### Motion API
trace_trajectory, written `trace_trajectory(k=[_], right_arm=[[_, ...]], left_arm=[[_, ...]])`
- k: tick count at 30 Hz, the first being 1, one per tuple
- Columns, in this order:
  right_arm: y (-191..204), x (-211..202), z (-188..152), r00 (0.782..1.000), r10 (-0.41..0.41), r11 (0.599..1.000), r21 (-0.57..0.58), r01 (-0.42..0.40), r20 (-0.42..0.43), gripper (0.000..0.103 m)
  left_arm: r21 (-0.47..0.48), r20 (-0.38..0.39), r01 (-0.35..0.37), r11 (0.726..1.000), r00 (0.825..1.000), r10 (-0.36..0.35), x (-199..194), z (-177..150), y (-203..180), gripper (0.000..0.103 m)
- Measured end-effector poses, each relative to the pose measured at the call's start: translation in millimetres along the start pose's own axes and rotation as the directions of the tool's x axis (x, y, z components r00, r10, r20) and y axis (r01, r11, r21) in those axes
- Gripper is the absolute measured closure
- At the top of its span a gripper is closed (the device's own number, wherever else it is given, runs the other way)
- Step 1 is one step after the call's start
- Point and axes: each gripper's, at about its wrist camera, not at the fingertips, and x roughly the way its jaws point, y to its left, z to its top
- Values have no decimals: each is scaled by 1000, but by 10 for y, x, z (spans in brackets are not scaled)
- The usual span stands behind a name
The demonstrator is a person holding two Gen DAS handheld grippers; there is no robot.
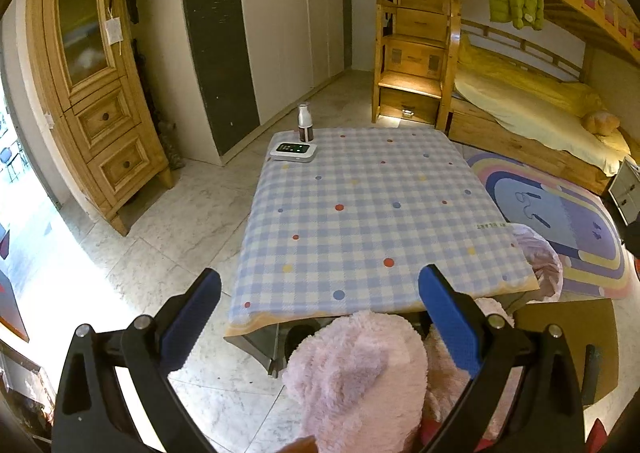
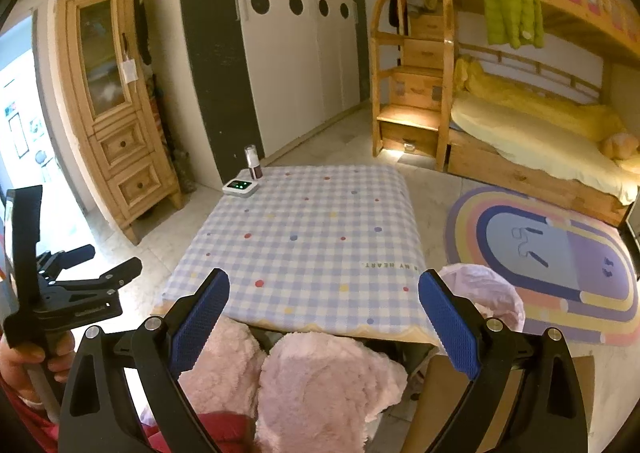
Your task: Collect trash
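Two grippers held back over the person's lap, short of the table's near edge. Left gripper (image 1: 320, 317): jaws apart, nothing between them. Table (image 1: 360, 213): bottle (image 1: 305, 122) and white device (image 1: 294, 152) parked at far left corner; no loose trash visible on the cloth. Right gripper (image 2: 324, 317): jaws apart, empty. Pink-lined bin (image 2: 484, 293) stands at the table's right near corner, presumably within reach for drops.

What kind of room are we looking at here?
Most likely a child's bedroom in a home. A wooden bunk bed with drawer steps stands along the far wall, a pastel rainbow rug lies on the floor, and a green jacket hangs from the top bunk.
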Motion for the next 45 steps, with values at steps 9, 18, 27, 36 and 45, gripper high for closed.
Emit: trace_trajectory(k=[9,18,27,36,45], right_arm=[[-57,72,6,1000,-14,1000,15,14,-12,9],[-76,84,6,1000,-11,1000,13,11,-12,9],[-70,98,4,1000,-11,1000,14,11,-9,9],[-72,91,-1,1000,-11,1000,13,11,-9,9],[-57,97,0,1000,-13,1000,12,13,-9,9]], left_arm=[[3,-23,15,1000,1000,-15,50,-13,-9,7],[-9,-25,5,1000,1000,-6,53,-19,3,7],[-7,-26,6,1000,1000,-6,56,-12,15,7],[-9,-25,2,1000,1000,-3,49,-14,9,7],[-8,-24,-1,1000,1000,1,51,13,44,7]])
